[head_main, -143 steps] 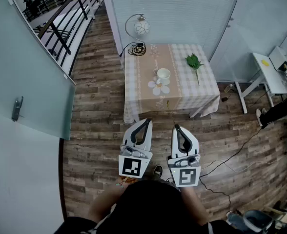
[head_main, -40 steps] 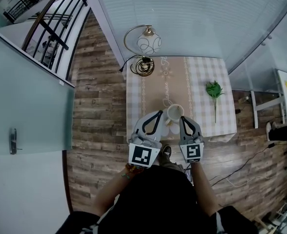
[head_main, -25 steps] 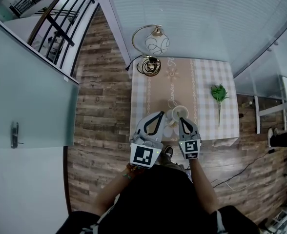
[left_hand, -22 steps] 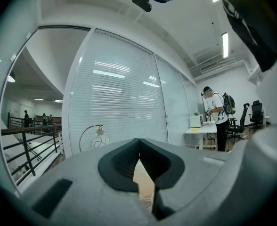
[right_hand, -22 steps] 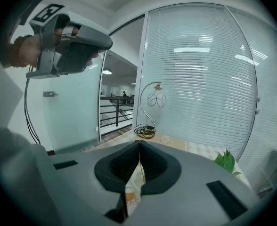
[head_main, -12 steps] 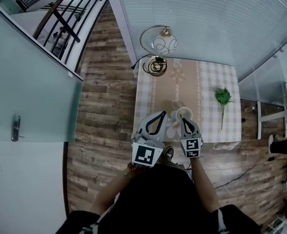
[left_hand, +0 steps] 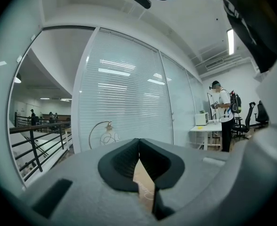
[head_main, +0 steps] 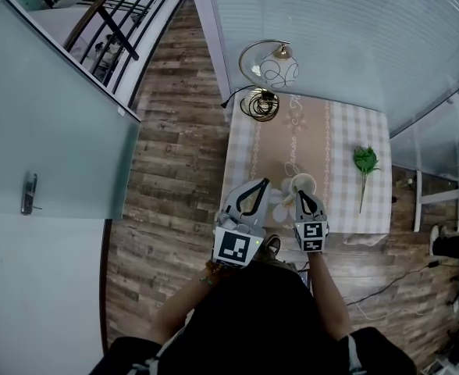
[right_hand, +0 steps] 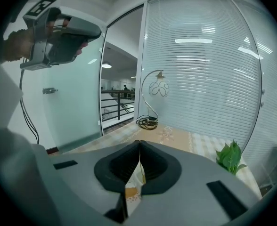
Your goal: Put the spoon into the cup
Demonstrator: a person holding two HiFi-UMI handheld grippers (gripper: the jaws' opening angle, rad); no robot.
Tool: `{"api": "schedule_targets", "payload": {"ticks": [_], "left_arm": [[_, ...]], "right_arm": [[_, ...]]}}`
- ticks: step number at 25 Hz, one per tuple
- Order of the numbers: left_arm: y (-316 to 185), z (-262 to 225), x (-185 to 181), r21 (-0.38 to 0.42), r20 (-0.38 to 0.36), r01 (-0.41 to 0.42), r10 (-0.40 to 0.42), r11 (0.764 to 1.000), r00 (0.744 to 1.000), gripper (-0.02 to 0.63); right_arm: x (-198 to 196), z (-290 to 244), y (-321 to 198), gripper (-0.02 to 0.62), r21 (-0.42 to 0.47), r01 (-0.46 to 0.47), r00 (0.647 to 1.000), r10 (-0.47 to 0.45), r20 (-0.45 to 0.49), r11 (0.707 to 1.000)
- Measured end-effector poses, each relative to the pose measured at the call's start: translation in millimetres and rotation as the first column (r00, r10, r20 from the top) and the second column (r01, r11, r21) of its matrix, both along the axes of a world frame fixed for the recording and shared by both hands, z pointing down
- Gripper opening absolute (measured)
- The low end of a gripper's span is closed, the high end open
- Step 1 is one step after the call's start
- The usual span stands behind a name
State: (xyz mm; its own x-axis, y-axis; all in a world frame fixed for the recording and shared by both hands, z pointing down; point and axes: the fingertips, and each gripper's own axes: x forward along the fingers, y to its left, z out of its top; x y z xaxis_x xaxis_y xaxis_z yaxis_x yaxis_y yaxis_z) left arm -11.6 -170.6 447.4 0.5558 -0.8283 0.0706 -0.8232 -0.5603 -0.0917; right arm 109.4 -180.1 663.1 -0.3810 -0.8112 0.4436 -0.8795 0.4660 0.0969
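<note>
A white cup (head_main: 302, 183) stands on the checked tablecloth (head_main: 343, 143), beside a pale flower-shaped mat (head_main: 279, 207) near the table's front edge. My right gripper (head_main: 300, 194) hangs over that front edge, its tips just short of the cup, jaws shut with nothing between them. To its left my left gripper (head_main: 261, 183) is raised beside the cup, jaws also shut and empty. I cannot make out the spoon; the grippers cover the near strip of the table. In the right gripper view the left gripper (right_hand: 58, 29) shows high at the upper left.
A lamp with a round glass shade (head_main: 275, 69) and a coiled black cable (head_main: 261, 104) sit at the table's far end. A green leafy sprig (head_main: 364, 161) lies at its right. A blinds-covered glass wall is behind, a glass door (head_main: 42, 131) is left, and a person (left_hand: 221, 114) stands far off.
The table has come nearer and shifted right in view. Both grippers now reach over its front edge, and the right one has crept up to the cup.
</note>
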Motion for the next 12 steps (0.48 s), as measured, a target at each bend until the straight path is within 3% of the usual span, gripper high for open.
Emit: {"api": "schedule_targets", "payload": {"ticks": [12], "left_arm": [[4.4,0.8,-11.8,-0.022,-0.022,0.010,-0.011,1.000,1.000,0.017]], "right_arm": [[-16.0,1.6,2.8,0.009,0.005,0.036,0.999,-0.036,-0.027,0.999]]}}
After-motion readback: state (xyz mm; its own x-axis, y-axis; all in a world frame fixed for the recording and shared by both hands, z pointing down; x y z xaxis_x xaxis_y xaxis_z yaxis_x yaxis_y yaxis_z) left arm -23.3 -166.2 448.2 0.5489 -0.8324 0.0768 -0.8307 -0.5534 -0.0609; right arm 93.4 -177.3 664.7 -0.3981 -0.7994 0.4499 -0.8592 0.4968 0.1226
